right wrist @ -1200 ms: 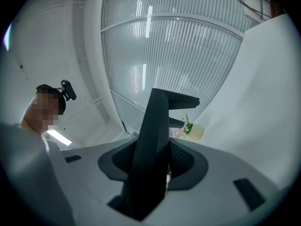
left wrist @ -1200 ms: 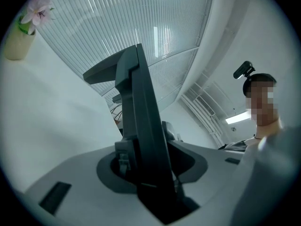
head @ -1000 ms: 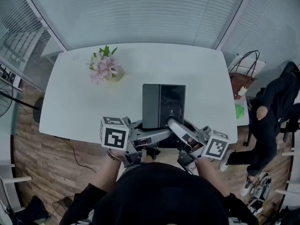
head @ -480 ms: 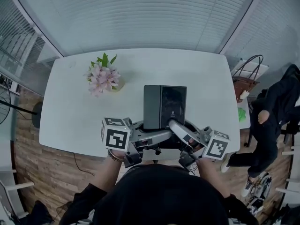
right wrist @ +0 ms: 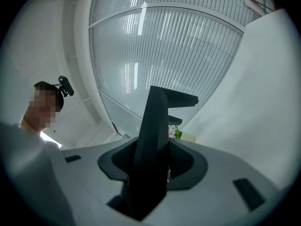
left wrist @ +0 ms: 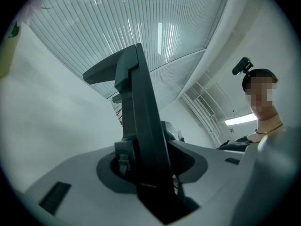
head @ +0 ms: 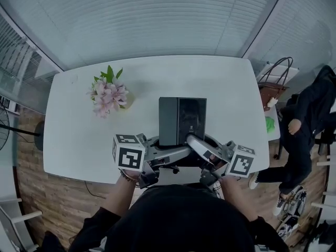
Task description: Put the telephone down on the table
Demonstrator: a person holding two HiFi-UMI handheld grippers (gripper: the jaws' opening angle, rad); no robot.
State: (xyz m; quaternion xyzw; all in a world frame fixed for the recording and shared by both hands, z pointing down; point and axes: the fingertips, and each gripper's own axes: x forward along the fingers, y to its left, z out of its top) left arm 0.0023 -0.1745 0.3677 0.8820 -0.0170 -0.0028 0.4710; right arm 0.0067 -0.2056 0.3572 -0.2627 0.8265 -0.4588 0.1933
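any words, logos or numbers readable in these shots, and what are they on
No text can be read in any view.
On the telephone, a pale mark: too small to read.
On the marker cubes: black and white square patterns only, no words.

Head view: high above, facing steeply down over the whole white table [head: 79, 135]. Left and right gripper views: low, very close, each looking along its own jaws from opposite sides, tilted up toward the window blinds [left wrist: 141, 18]. All three share the black telephone [head: 182, 121].
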